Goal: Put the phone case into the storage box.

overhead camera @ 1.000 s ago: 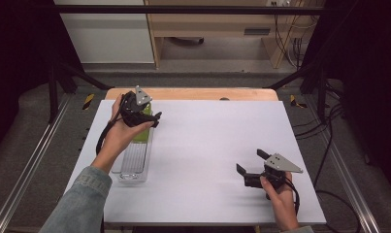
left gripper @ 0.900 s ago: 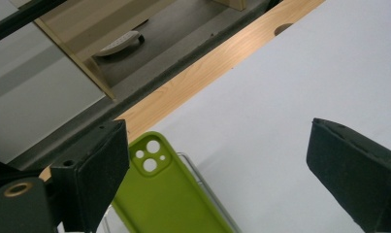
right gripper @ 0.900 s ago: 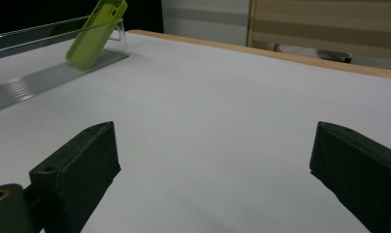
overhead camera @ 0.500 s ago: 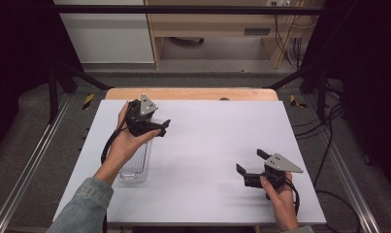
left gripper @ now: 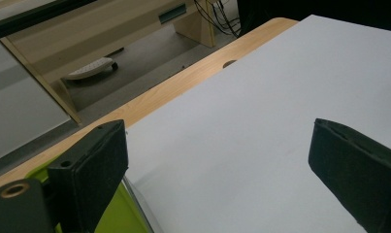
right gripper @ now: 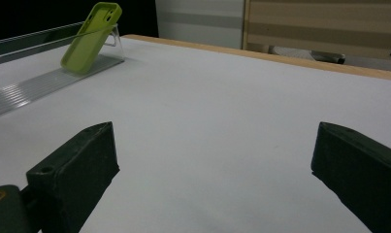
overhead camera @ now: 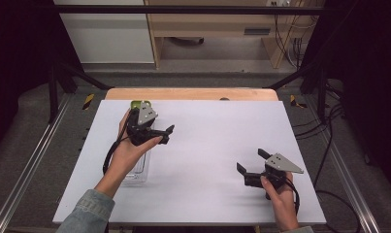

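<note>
A lime-green phone case (right gripper: 90, 36) leans upright against the far end of a clear plastic stand (right gripper: 38, 82) at the table's left side. In the high view the phone case (overhead camera: 134, 103) peeks out behind my left gripper (overhead camera: 168, 135), which hovers over the clear stand (overhead camera: 136, 167) with its jaws open and pointing right, nothing between them. In the left gripper view the left gripper (left gripper: 227, 179) faces bare white table, with a bit of the green case (left gripper: 110, 218) at the lower left. My right gripper (overhead camera: 252, 161) rests open and empty at the near right; the right gripper (right gripper: 212, 174) looks toward the case.
A white sheet (overhead camera: 207, 145) covers the table, with a wooden strip (overhead camera: 193, 93) along its far edge. Metal rails run along both sides, and cables hang at the far right. A wooden desk stands on the floor beyond the table.
My left gripper has moved to the right and nearer, away from the phone case, still open. The right gripper has stayed put.
</note>
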{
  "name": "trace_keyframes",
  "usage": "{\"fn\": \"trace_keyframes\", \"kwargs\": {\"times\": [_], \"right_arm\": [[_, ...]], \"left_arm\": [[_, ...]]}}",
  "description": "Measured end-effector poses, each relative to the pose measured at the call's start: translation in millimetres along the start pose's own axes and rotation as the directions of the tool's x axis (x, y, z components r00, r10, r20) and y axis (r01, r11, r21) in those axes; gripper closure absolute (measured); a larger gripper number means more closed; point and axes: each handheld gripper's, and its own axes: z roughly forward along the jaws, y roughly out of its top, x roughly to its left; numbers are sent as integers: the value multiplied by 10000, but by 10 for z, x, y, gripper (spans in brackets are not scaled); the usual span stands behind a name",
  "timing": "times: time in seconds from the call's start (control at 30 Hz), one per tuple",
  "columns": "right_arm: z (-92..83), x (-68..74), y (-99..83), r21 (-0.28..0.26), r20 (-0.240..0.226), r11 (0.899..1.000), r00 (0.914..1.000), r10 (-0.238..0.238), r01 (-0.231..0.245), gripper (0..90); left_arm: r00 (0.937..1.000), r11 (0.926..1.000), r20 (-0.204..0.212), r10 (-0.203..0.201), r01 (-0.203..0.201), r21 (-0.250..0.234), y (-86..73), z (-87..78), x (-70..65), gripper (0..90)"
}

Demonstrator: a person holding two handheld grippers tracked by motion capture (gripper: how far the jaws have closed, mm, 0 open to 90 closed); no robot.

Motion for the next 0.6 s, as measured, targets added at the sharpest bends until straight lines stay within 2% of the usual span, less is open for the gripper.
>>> {"fn": "trace_keyframes", "kwargs": {"times": [0.23, 0.6], "right_arm": [[-8, -6, 6, -4, 47, 10000, 10000, 30, -30, 30], [-23, -16, 13, -18, -23, 10000, 10000, 36, -36, 30]], "left_arm": [[9998, 9986, -81, -186, 182, -491, 14, -143, 3, 66], [9988, 9922, -270, -420, 385, -1185, 22, -359, 27, 66]]}}
